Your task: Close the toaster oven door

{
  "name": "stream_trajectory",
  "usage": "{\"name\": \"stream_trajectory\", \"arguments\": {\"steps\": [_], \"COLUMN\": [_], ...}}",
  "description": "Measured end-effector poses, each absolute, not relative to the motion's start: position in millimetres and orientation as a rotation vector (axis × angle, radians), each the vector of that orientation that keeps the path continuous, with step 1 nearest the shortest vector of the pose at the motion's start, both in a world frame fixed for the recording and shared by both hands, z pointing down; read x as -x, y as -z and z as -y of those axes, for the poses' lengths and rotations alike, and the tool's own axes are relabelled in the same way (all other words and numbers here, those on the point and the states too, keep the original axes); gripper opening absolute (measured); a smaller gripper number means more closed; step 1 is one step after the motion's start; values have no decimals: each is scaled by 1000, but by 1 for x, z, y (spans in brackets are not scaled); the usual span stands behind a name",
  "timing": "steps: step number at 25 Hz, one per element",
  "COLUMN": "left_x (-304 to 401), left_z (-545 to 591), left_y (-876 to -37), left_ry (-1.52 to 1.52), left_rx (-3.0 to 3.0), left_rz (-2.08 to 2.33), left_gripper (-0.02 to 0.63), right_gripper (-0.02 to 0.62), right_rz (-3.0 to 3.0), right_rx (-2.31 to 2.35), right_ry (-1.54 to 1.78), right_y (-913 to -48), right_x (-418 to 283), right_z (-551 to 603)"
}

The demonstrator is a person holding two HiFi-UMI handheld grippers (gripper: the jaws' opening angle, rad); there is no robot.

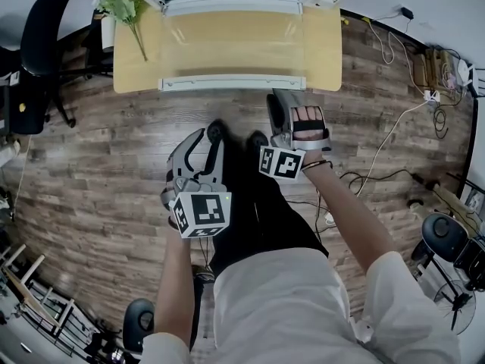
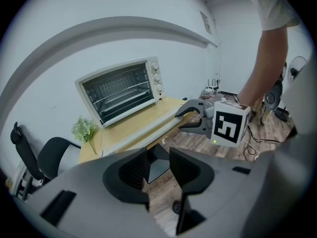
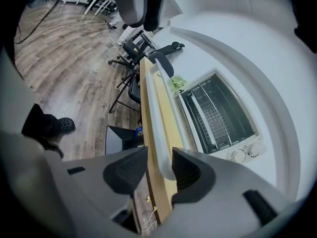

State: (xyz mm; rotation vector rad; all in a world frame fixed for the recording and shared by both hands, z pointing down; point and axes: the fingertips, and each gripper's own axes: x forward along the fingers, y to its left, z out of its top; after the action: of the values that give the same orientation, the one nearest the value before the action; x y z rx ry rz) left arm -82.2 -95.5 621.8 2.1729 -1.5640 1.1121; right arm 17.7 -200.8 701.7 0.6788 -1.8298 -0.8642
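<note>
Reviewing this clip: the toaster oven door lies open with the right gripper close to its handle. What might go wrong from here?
1. The right gripper holds its open tongs at both the door handle and the table edge; they may catch the wood instead.
2. Swung up hard, the glass door might slam against the toaster oven.

White metal toaster oven (image 2: 121, 90). Pale yellow wooden tabletop (image 1: 227, 48). Brown wood-grain plank floor (image 1: 98, 180). Green leafy sprig (image 1: 121, 2). Black office chair (image 1: 42, 44). Grey left gripper (image 1: 212, 133), black-and-white square markers.
</note>
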Motion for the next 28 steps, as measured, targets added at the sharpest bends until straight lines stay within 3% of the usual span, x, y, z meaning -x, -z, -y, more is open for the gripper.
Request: {"name": "stream_trajectory", "arguments": {"steps": [9, 14, 28], "left_x": [85, 85, 85], "left_z": [96, 100, 106], "left_y": [-626, -626, -625], "left_ry": [-1117, -1114, -1104], "left_rx": [-2152, -2146, -2134], "left_rz": [1569, 1571, 1582], "left_gripper": [138, 138, 138], "right_gripper": [130, 83, 77], "right_rz": [1780, 1771, 1788], "right_rx": [-724, -745, -733], "right_ry": [937, 956, 956], "right_y": [-709, -707, -702], "right_x": [-19, -20, -20], "right_z": [209, 214, 214]}}
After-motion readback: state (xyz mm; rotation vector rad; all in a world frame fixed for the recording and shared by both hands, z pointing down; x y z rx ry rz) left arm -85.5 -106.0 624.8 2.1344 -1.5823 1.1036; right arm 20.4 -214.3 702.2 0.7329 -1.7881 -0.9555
